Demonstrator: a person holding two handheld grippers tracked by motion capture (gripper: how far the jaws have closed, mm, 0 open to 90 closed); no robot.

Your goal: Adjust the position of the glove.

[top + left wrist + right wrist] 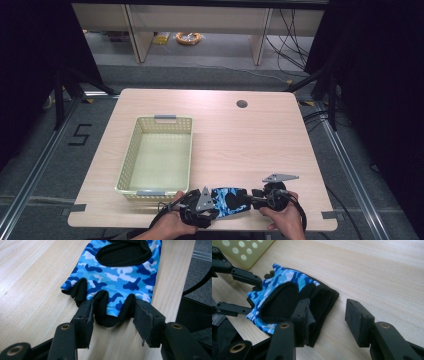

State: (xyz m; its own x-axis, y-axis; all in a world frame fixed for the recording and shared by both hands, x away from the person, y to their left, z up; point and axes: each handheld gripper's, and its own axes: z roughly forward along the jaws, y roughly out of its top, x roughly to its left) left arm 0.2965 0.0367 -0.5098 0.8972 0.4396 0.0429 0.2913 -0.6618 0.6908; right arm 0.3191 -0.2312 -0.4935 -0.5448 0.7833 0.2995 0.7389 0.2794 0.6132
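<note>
You have a light wooden table [260,145] in front of you, with rounded corners and a small round cable hole [242,104] near its far edge. A pale yellow perforated basket [156,159] sits on the left half, grey handles at its near and far ends. A blue camouflage fingerless glove [228,200] lies flat at the near edge, just right of the basket's near corner.

Black two-jaw grippers, lower centre of high view: left gripper [212,202], right gripper [255,194]. Grey triangular plate atop each. Brass-ringed pivot holes on arms; rectangular pads [357,315], edges frayed. Black cables trailing.
</note>
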